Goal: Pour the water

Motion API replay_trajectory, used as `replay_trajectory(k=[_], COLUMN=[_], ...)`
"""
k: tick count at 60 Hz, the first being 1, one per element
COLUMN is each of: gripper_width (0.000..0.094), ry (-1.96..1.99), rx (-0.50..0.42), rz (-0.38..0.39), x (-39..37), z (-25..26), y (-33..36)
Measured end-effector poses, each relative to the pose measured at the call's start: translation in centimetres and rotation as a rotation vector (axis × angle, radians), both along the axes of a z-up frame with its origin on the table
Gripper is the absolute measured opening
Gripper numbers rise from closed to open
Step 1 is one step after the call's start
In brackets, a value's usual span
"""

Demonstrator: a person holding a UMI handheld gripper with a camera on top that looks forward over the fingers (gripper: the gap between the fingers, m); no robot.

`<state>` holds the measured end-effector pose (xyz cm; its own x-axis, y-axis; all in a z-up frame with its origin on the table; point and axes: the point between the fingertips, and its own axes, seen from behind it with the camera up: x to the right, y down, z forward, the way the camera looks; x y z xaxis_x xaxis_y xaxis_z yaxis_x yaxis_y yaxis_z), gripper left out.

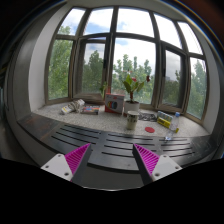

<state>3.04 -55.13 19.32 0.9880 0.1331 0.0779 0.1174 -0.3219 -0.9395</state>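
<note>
Farthest beyond the tongs, and filling most of the scene: a wide bay window of several tall panes in dark frames, with green trees and pale sky outside.

Below the glass, a long pale sill curving round with the bay, well beyond the fingertips. Nearer, just ahead of the fingers, a grey slatted surface running across from side to side.

On the sill, straight ahead of the gap between the fingers: a potted plant, leafy and upright in a light pot. Beside it, toward the left finger's side, a dark boxy item, too small to identify. Further over on that side, a small huddle of pale containers, lying or leaning, details unclear.

In front of the plant and nearer the tongs, a small pale cup, upright, apart from the pot. Ahead of the right finger and out past it, a slim clear bottle with a blue top, standing upright on the sill; probably the water for pouring, though contents not discernible. Between cup and bottle, a small red-and-white object, low and flat.

Tongs spread wide, magenta pads facing inward, holding nothing, only the grey slats between them. Cup and bottle both well clear of the fingertips, untouched.
</note>
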Motion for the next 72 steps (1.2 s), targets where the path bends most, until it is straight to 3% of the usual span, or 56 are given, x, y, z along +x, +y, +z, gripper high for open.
replay_trajectory(k=[9, 28, 40, 60, 66, 72], gripper_width=[0.0852, 0.0855, 0.0853, 0.0843, 0.0765, 0.0546], ry=[-0.016, -0.074, -0.073, -0.006, 0.002, 0.022], rx=[-0.049, -0.136, -0.035, 0.085, 0.107, 0.118], rz=[-0.066, -0.228, -0.283, -0.269, -0.256, -0.226], x=[4.2, 22.0, 32.4, 41.8, 43.1, 42.4], z=[-3.1, -12.9, -12.3, -11.1, -11.6, -12.2], y=[-0.3, 2.8, 13.9, 35.4, 39.3, 40.8])
